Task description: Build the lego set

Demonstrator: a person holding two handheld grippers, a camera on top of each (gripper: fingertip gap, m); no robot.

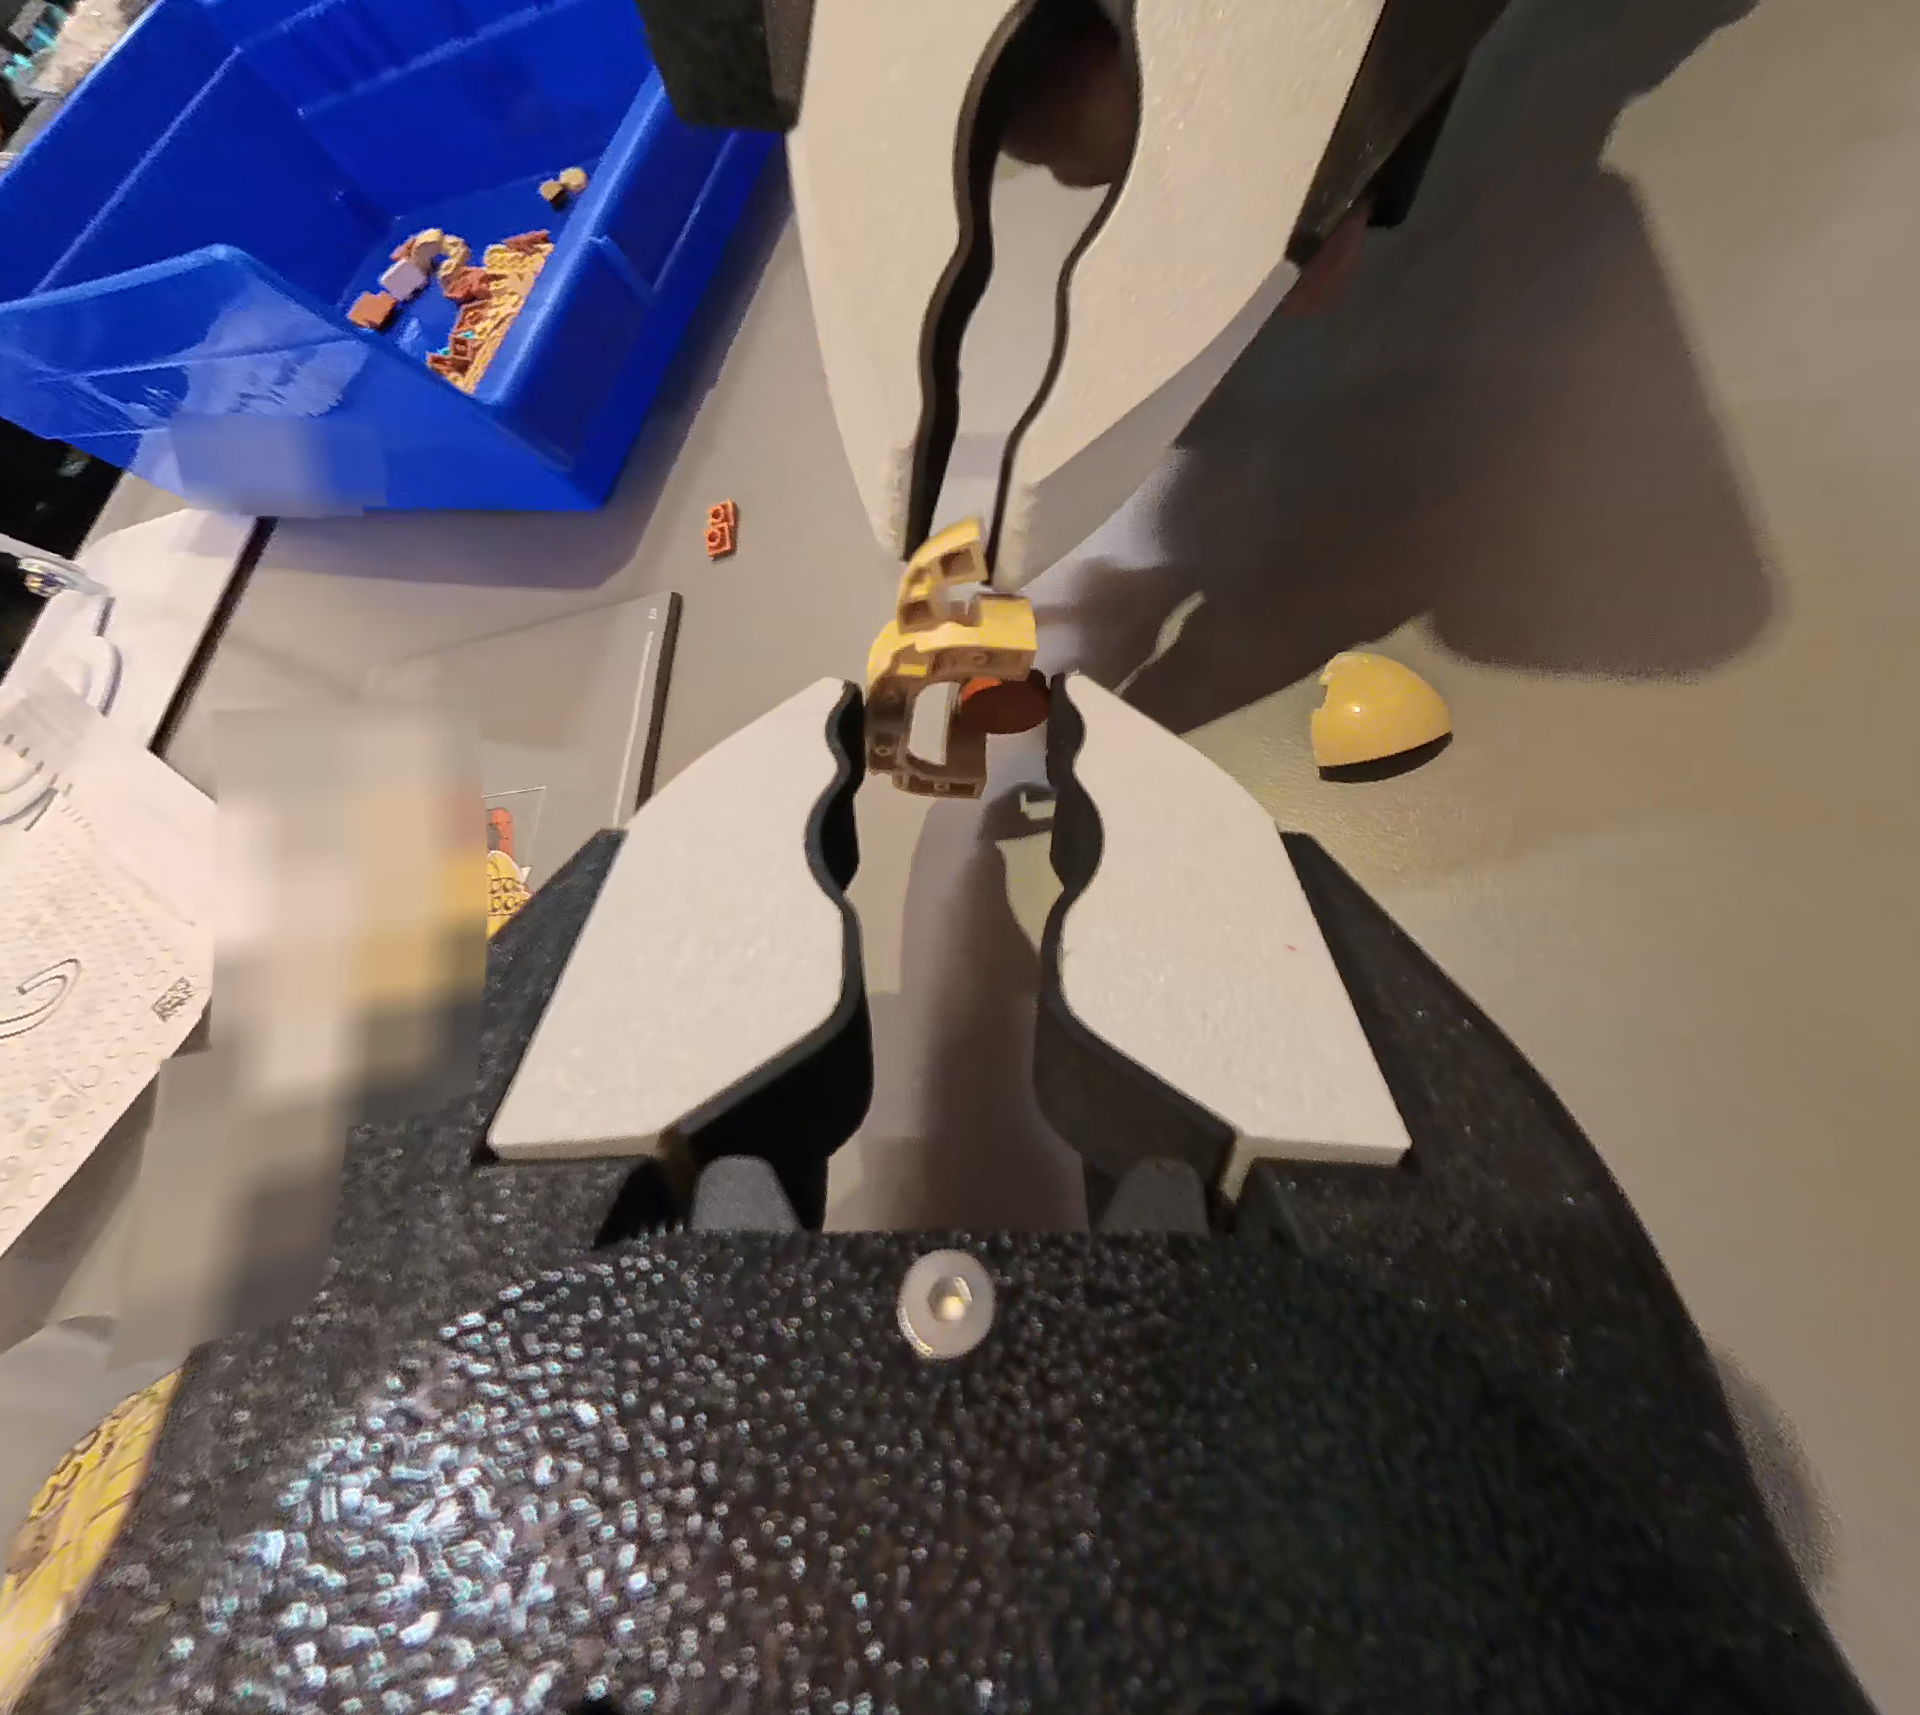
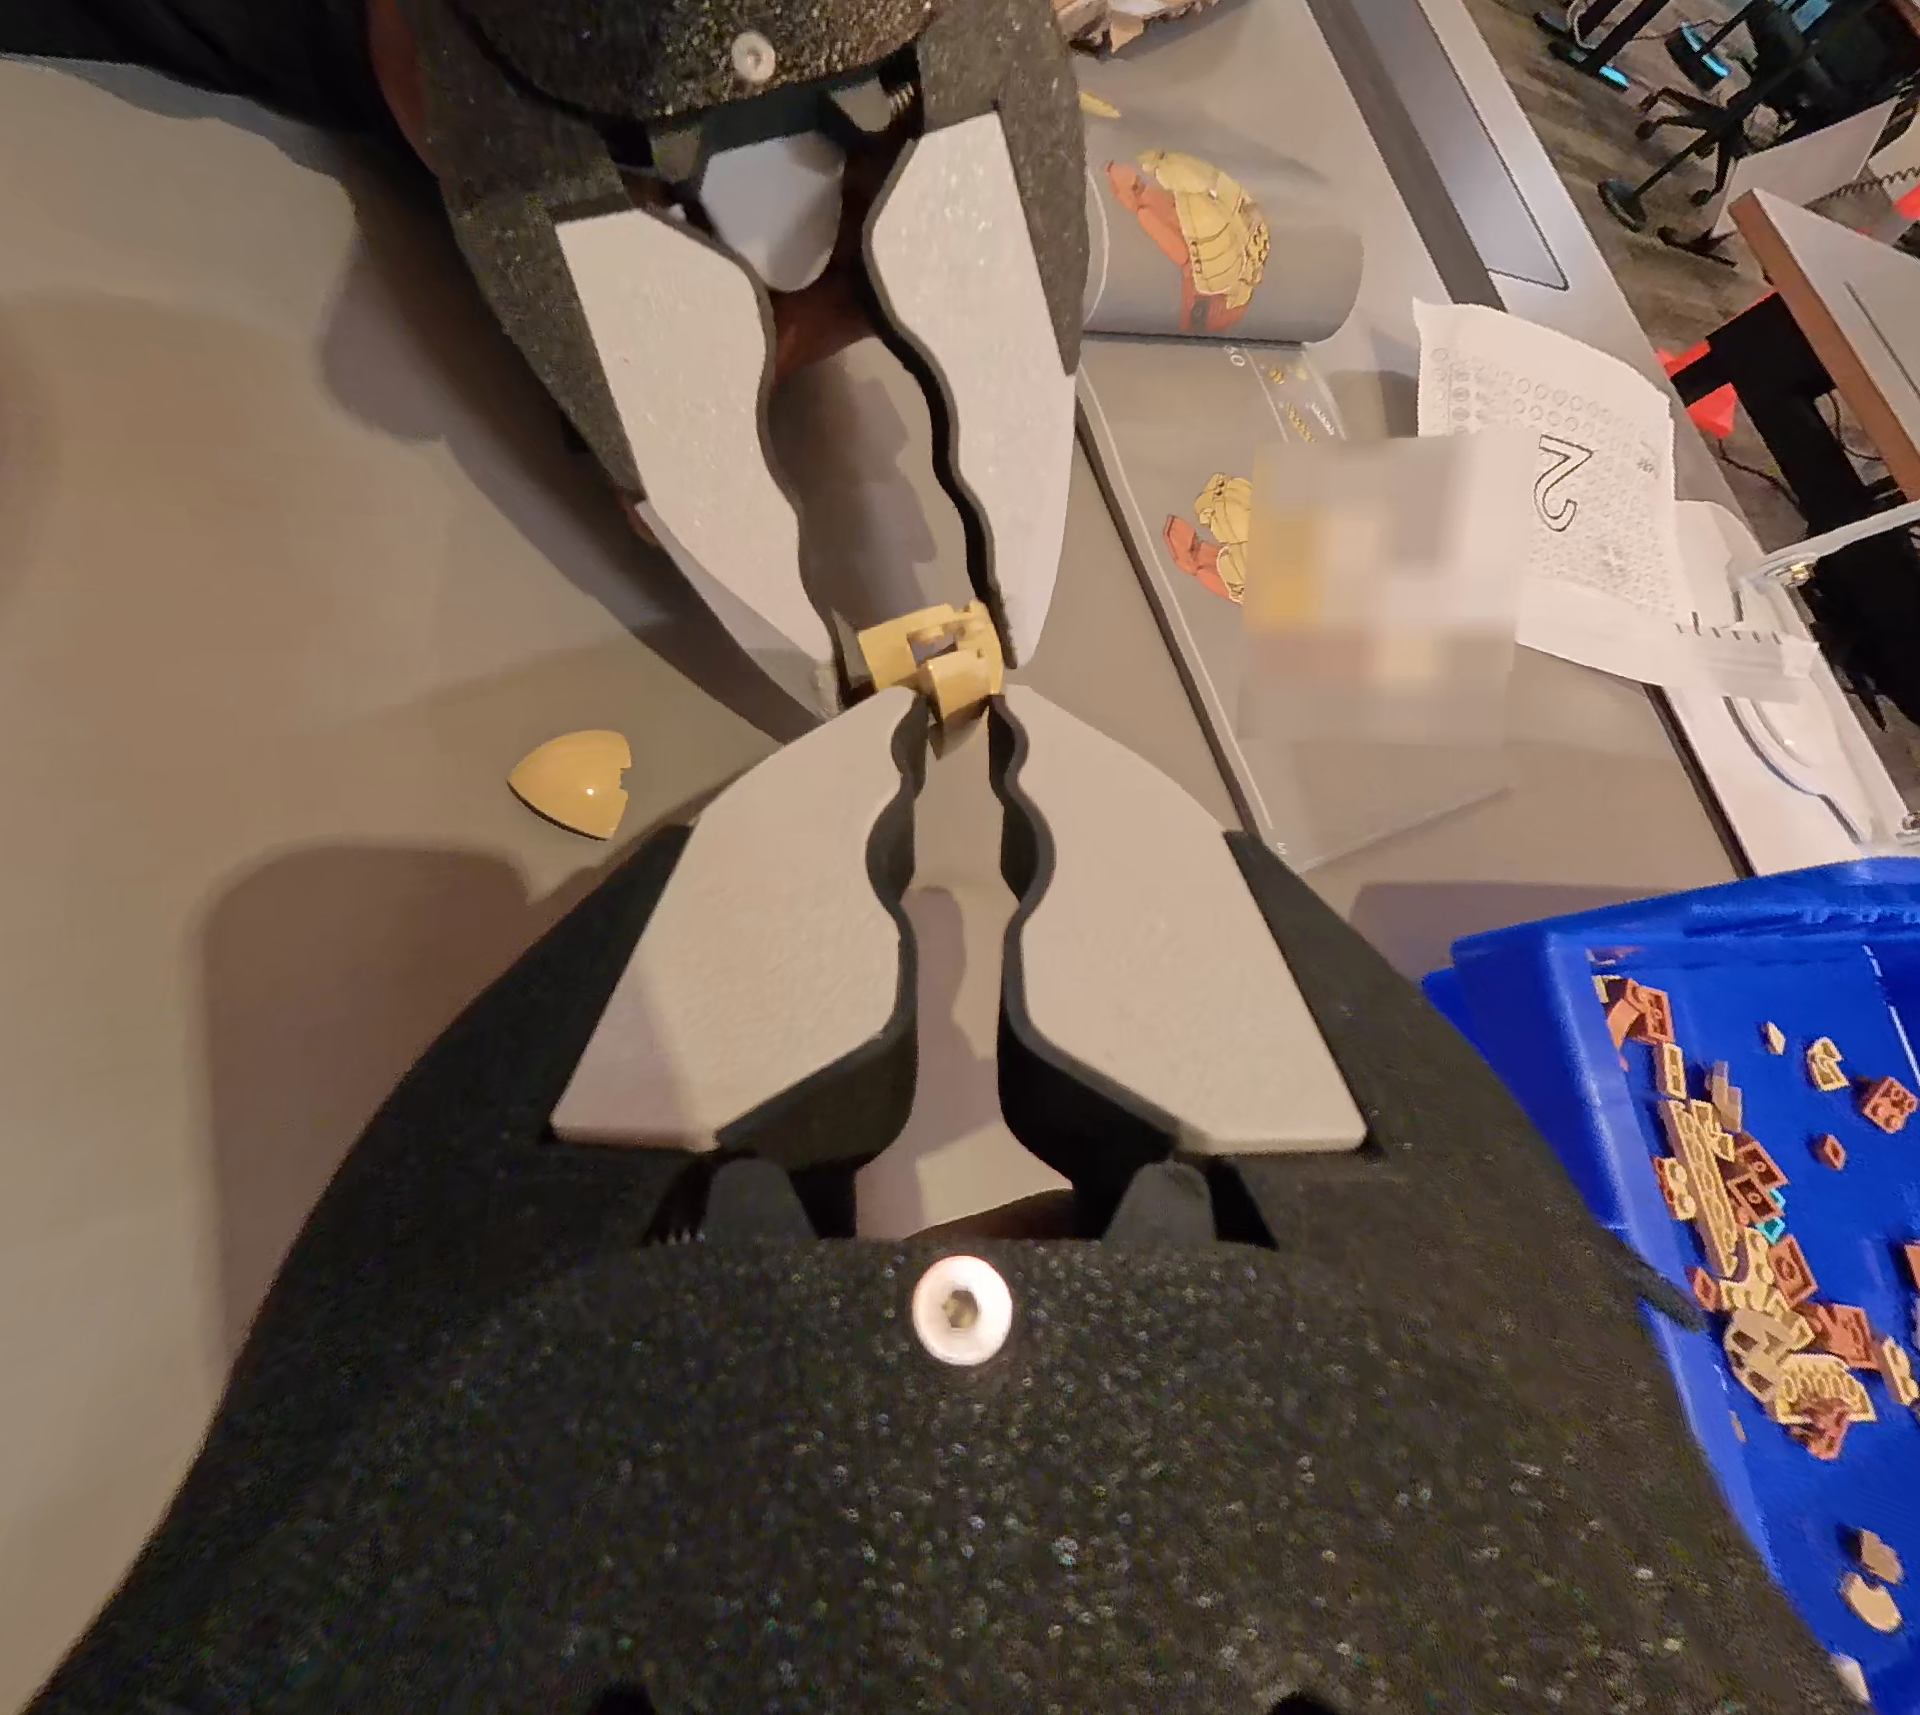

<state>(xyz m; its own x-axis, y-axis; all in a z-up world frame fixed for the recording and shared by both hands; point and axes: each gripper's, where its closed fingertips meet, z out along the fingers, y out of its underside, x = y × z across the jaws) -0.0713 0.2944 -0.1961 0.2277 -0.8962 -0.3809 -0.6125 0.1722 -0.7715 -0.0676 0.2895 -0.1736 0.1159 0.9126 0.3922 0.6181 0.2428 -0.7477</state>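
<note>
My left gripper [image 1: 956,704] is shut on a small tan lego assembly [image 1: 914,730] with a brown round part, held above the grey table. My right gripper [image 1: 961,538] comes in from the far side, shut on a small tan curved piece [image 1: 940,569] that touches the top of the assembly. In the right wrist view my right gripper [image 2: 951,715] pinches that piece [image 2: 956,683] against the assembly [image 2: 899,642], which sits in the left gripper [image 2: 925,647] opposite. A tan dome piece [image 1: 1377,709] lies loose on the table, and it also shows in the right wrist view [image 2: 571,782].
A blue bin [image 1: 312,211] with several loose tan and brown pieces stands beside the work spot and also shows in the right wrist view [image 2: 1621,1094]. A small brown plate [image 1: 722,527] lies on the table. An open instruction booklet [image 2: 1174,460] and white paper bags [image 2: 1548,460] lie nearby. My left and right fingertips are right by each other. The small brown plate [image 1: 722,527] is about 11 cm from my left fingertips.
</note>
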